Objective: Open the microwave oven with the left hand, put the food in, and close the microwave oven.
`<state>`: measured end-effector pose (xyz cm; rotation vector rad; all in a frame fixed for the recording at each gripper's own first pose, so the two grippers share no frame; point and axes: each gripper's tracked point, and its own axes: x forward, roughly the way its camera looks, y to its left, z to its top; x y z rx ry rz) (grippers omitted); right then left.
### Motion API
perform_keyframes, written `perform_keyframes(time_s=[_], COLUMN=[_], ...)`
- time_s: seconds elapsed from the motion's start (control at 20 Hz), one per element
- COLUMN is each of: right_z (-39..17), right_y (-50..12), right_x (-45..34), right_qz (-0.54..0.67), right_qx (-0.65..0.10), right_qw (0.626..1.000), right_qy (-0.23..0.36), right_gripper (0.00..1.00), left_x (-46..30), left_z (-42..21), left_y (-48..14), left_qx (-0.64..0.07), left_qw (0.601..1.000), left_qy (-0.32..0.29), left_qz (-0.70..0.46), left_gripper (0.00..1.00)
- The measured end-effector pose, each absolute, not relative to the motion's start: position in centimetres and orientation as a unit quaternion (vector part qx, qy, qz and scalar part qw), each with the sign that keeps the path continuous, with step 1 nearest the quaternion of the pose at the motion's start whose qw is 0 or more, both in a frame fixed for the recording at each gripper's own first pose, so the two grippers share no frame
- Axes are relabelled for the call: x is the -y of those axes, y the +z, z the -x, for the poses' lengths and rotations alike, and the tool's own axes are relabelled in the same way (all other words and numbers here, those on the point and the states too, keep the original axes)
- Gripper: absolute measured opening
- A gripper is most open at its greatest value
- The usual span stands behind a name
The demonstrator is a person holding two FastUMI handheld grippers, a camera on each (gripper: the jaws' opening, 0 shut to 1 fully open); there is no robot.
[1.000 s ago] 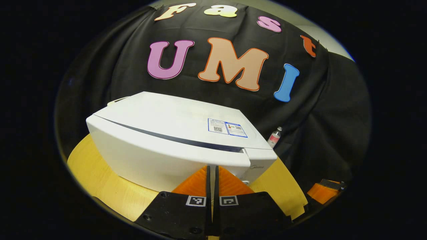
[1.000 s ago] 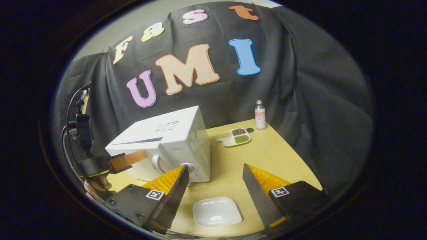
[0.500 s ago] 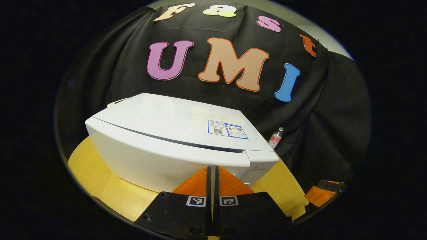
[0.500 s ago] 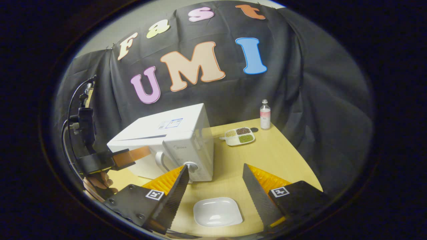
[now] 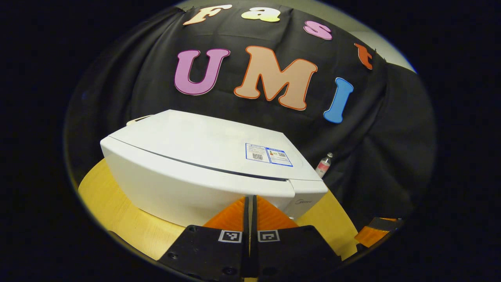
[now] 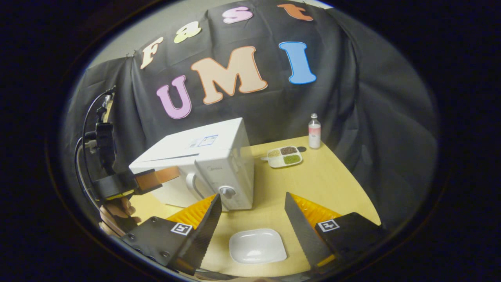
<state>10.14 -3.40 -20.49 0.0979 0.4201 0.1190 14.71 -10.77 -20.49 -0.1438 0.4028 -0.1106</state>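
On wooden table (image 6: 325, 180), white microwave (image 6: 207, 156), plate (image 6: 257, 246).

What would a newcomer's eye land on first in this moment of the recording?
The white microwave oven, door shut, stands at the table's left side, with the left gripper shut just in front of its door. Nearer, a white plate lies between the open right gripper's fingers; a sectioned food tray and small bottle sit behind.

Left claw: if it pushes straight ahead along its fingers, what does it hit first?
Most likely the microwave oven door front: the left claw, fingers together, points at the white face near its right edge, close to the handle. Depth is unclear, so contact may already be made.
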Motion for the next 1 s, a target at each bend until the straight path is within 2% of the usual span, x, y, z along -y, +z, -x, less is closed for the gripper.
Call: perform_keyframes(time_s=[0.05,0.1,0.2,0.55,0.6,0.65,0.8,0.85,0.9,1.0], right_z=[-10.0,-9.9,-9.5,-8.5,-8.3,-8.3,-8.2,-8.2,-8.2,-8.3], right_y=[-20.4,-20.3,-20.4,-20.0,-20.0,-19.9,-19.5,-19.4,-19.2,-18.7], right_x=[3.3,3.2,3.0,3.2,3.2,3.3,3.2,3.2,3.2,3.2], right_qz=[-0.048,-0.048,-0.047,-0.048,-0.05,-0.051,-0.056,-0.056,-0.057,-0.058], right_qx=[-0.207,-0.206,-0.207,-0.207,-0.207,-0.207,-0.204,-0.203,-0.202,-0.197], right_qw=[0.975,0.975,0.975,0.974,0.974,0.974,0.975,0.975,0.976,0.977], right_qy=[0.061,0.064,0.069,0.073,0.072,0.07,0.066,0.065,0.064,0.064], right_gripper=[0.92,1.0,1.0,1.0,0.92,1.0,0.99,0.92,0.99,0.99], left_x=[10.8,10.7,10.2,10.3,10.1,10.1,10.1,10.1,10.2,10.2], left_z=[-14.7,-14.7,-15.6,-15.5,-15.5,-15.5,-15.6,-15.5,-15.4,-15.0], left_y=[-20.5,-20.4,-20.1,-20.4,-20.3,-20.2,-19.3,-18.9,-18.4,-17.3], left_qx=[-0.198,-0.196,-0.185,-0.19,-0.19,-0.188,-0.182,-0.18,-0.176,-0.168], left_qw=[0.976,0.976,0.979,0.976,0.977,0.978,0.979,0.98,0.981,0.982], left_qy=[-0.056,-0.057,-0.039,-0.042,-0.04,-0.04,-0.042,-0.043,-0.047,-0.051], left_qz=[0.075,0.08,0.079,0.097,0.092,0.087,0.077,0.074,0.073,0.068], left_gripper=[0.01,0.01,0.0,0.01,0.0,0.01,0.01,0.01,0.01,0.01])
